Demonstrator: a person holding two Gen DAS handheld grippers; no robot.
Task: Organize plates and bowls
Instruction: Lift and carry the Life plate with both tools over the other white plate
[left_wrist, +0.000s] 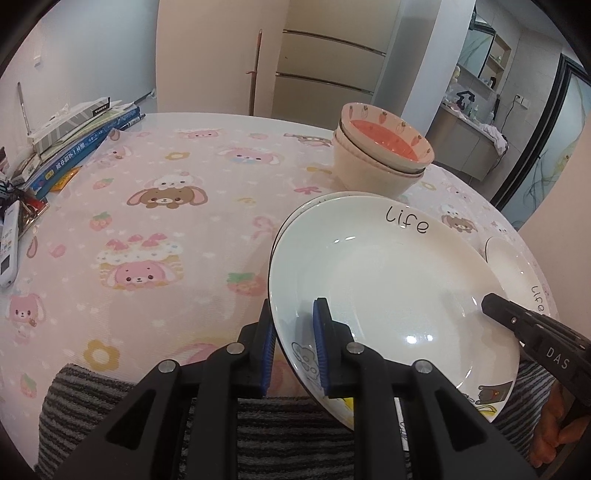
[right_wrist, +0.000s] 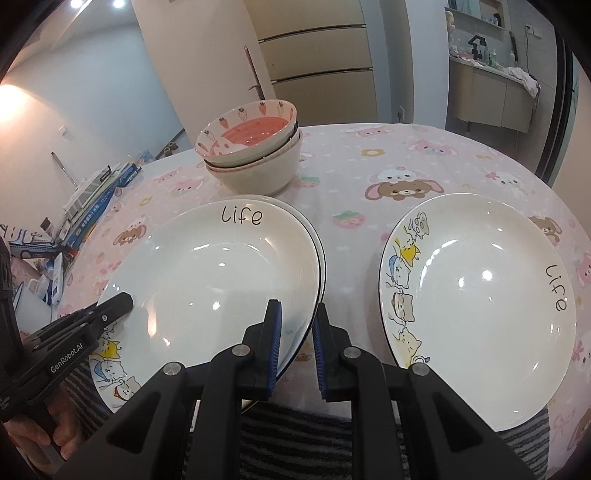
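Note:
A white "life" plate (left_wrist: 388, 280) lies on top of a second plate; the stack also shows in the right wrist view (right_wrist: 221, 266). My left gripper (left_wrist: 295, 332) straddles its left rim, one pad under and one over, with a visible gap. My right gripper (right_wrist: 297, 332) straddles the stack's right rim the same way. A third "life" plate (right_wrist: 480, 295) lies alone to the right. Stacked bowls (left_wrist: 384, 147), the top one pink with strawberries, stand behind the plates (right_wrist: 255, 151).
The round table (left_wrist: 166, 221) has a pink cartoon cloth. Books and boxes (left_wrist: 74, 147) are piled at its far left, with a white remote (left_wrist: 9, 243). A striped grey cloth (left_wrist: 280, 424) lies at the near edge.

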